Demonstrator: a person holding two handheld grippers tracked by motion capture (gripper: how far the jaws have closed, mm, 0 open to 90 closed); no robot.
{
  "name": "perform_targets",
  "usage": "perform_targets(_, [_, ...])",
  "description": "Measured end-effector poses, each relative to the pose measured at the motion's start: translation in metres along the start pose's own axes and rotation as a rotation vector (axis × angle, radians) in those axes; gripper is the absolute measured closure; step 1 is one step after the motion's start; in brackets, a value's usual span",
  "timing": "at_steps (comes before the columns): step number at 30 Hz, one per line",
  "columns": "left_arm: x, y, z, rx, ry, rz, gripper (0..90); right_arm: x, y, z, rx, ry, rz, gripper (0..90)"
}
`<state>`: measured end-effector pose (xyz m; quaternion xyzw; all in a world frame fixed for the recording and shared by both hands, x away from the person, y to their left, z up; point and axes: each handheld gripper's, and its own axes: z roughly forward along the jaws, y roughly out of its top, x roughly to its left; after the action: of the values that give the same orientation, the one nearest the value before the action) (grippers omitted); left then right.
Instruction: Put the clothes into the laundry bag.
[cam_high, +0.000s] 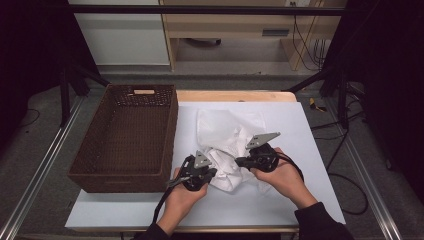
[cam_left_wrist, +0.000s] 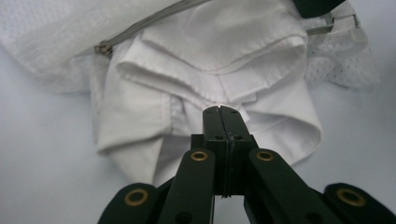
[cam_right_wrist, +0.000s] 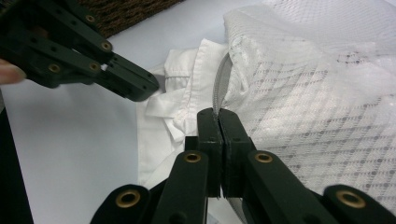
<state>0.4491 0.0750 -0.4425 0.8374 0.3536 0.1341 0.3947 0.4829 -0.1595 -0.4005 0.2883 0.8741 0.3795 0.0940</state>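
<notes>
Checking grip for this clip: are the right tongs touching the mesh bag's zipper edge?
Touching. In the right gripper view, the right tongs are shut on the grey zipper edge of the mesh bag, with the edge running straight into the closed tips.

Light falls from above onto the white table (cam_high: 310, 200), leaving the room's edges nearly black. The high view is soft and grainy. In both gripper views the near black links blur, and the white cloth (cam_left_wrist: 224, 42) glares, losing detail

- No text, label, brand, number or sign can be read anywhere in the high view or in either of the gripper views.
</notes>
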Motion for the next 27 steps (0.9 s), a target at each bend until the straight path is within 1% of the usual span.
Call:
perform_targets(3, [0.001, -0.006, -0.007, 0.014, 0.02, 0.001, 90.0, 0.0, 0.001, 0.0, 0.001, 0.003, -0.002, 89.3])
perform_targets(6, [0.002, -0.009, -0.009, 0.019, 0.033, -0.003, 90.0, 0.001, 0.001, 0.0, 0.003, 0.004, -0.002, 89.3])
perform_targets(7, [0.002, -0.011, -0.009, 0.021, 0.056, 0.005, 90.0, 0.001, 0.001, 0.0, 0.001, 0.006, -0.003, 89.2])
perform_targets(9, [0.002, -0.013, -0.01, 0.02, 0.064, 0.006, 90.0, 0.001, 0.002, -0.001, 0.003, 0.005, -0.003, 89.3])
perform_targets(10, [0.001, -0.013, -0.01, 0.016, 0.07, 0.007, 87.4, 0.001, 0.002, -0.001, 0.0, 0.008, -0.006, 89.2])
perform_targets(13, [0.0, -0.015, -0.01, 0.026, 0.065, 0.016, 87.8, 0.001, 0.003, -0.002, 0.004, 0.006, -0.008, 89.2])
perform_targets(20, [-0.001, -0.016, -0.008, 0.028, 0.058, 0.017, 89.1, 0.002, 0.004, -0.002, 0.009, 0.009, -0.012, 89.2])
perform_targets(24, [0.001, -0.018, -0.008, 0.035, 0.083, 0.014, 88.9, 0.002, 0.005, -0.003, 0.009, 0.008, -0.01, 89.2])
perform_targets(25, [0.002, -0.019, -0.01, 0.038, 0.098, 0.018, 86.0, 0.002, 0.005, -0.003, 0.008, 0.01, -0.01, 89.2])
perform_targets(26, [0.002, -0.019, -0.01, 0.038, 0.098, 0.018, 83.4, 0.002, 0.005, -0.003, 0.008, 0.01, -0.01, 89.2])
perform_targets(27, [0.002, -0.019, -0.01, 0.031, 0.111, 0.022, 83.4, 0.002, 0.005, -0.003, 0.008, 0.011, -0.01, 89.3])
